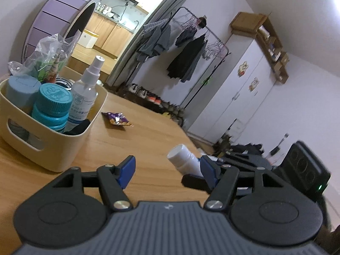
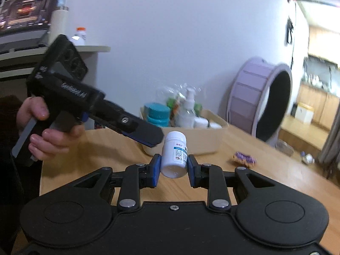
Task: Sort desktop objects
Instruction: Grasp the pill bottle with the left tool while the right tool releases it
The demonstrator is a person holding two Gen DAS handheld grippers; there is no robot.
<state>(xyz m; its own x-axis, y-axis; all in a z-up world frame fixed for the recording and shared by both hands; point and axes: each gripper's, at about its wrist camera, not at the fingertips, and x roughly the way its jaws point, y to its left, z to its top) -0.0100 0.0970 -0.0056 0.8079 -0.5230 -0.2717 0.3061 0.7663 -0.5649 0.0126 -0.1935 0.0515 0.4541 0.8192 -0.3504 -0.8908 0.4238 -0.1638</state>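
Right gripper (image 2: pixel 173 169): blue pads pressed on both sides of a white pill bottle (image 2: pixel 174 156), held upright above the wooden table (image 2: pixel 212 189), cap up. Left gripper (image 1: pixel 167 169): fingers spread wide, nothing between them; the same bottle shows just past its right finger. Beyond, a purple snack packet (image 1: pixel 115 120) lies on the table. Further left, a cream bin (image 1: pixel 53 146) holds a teal-capped bottle (image 1: pixel 51 108) and a clear spray bottle (image 1: pixel 86 93).
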